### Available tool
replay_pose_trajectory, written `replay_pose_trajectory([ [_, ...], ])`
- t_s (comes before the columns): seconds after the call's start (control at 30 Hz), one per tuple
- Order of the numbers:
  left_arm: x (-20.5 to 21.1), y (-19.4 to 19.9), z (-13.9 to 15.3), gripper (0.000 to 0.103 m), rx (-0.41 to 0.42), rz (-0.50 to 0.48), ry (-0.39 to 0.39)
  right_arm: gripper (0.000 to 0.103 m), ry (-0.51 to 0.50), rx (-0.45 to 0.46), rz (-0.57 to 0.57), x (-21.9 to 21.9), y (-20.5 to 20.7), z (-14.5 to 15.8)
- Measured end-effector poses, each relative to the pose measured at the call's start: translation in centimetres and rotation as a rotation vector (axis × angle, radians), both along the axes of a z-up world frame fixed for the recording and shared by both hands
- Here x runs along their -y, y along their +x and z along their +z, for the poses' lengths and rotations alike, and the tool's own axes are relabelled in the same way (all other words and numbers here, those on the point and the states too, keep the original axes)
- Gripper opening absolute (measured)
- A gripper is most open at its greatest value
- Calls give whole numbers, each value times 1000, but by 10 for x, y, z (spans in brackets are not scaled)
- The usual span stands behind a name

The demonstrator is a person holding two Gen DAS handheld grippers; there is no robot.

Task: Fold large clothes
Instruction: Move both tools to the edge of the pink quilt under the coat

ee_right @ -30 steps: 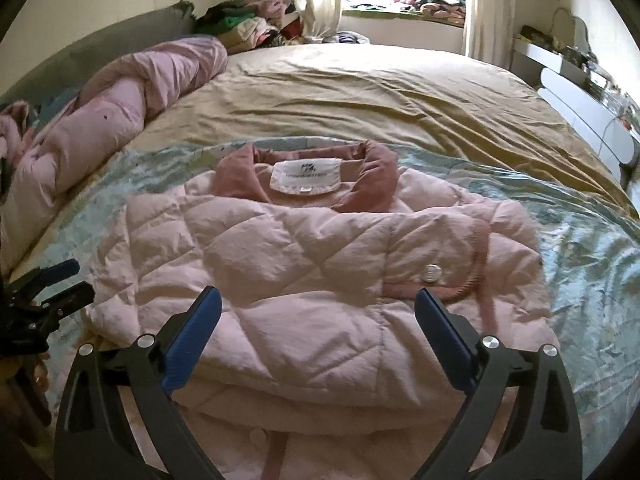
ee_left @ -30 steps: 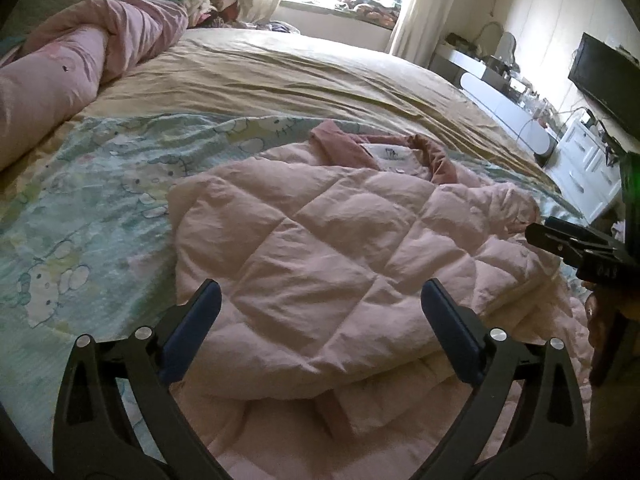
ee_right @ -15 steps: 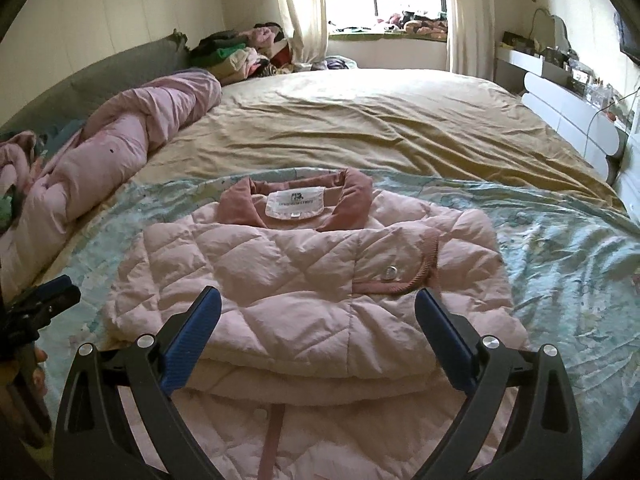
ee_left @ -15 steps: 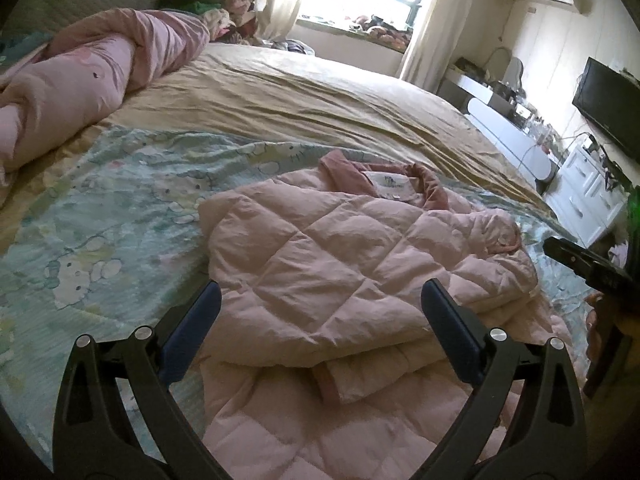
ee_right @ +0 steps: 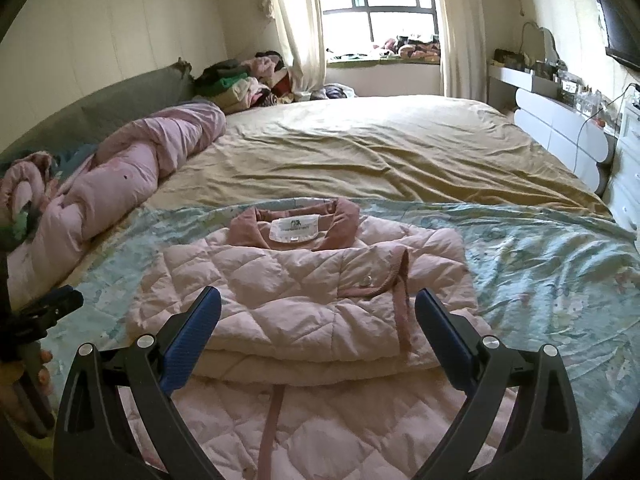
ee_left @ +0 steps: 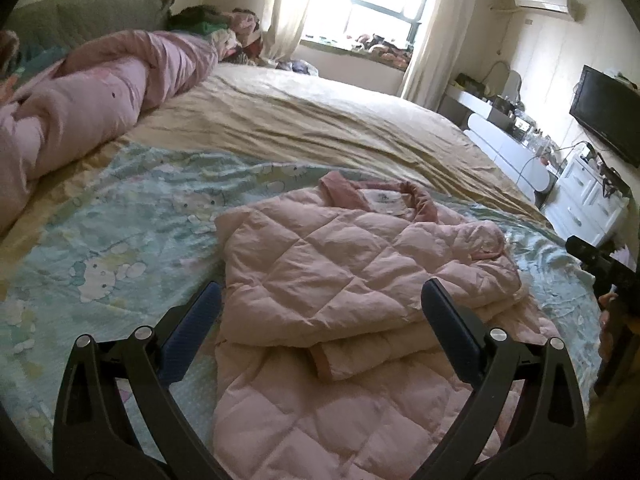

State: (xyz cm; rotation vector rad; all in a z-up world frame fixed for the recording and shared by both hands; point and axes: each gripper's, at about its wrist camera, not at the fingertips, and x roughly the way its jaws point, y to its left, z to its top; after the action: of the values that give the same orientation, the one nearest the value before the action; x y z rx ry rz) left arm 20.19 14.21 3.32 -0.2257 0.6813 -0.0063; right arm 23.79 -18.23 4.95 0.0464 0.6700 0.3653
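Note:
A pale pink quilted coat [ee_left: 340,276] lies on the bed, its sleeves folded over the body and its darker pink collar with a white label [ee_right: 294,230] at the far end. The coat also shows in the right wrist view [ee_right: 304,300]. My left gripper [ee_left: 320,320] is open and empty, held above the coat's near part. My right gripper [ee_right: 318,320] is open and empty above the coat's lower half. Each gripper shows at the edge of the other's view: the right one at the far right [ee_left: 600,264], the left one at the far left [ee_right: 44,316].
The coat rests on a light green cartoon-print sheet [ee_right: 540,264] over a tan bedspread [ee_right: 360,152]. A rolled pink duvet [ee_right: 120,176] lies along the left side. A clothes pile [ee_right: 240,80] sits by the window. White drawers [ee_left: 592,204] and a television [ee_left: 608,112] stand to the right.
Both grippers have risen and drawn back from the coat, so it looks smaller and more of the room shows. Both stayed open. The coat has not moved.

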Motion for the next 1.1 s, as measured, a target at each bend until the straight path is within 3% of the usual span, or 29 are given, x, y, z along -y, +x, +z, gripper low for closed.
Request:
replay_pose_trajectory([
  [0.47,41,-52,29,94,96,-42,62,97,41,78,2,35,-52,29],
  [1.1,60,-98,30,94,81,-36,104,97,70,84,6,65,-92,30],
])
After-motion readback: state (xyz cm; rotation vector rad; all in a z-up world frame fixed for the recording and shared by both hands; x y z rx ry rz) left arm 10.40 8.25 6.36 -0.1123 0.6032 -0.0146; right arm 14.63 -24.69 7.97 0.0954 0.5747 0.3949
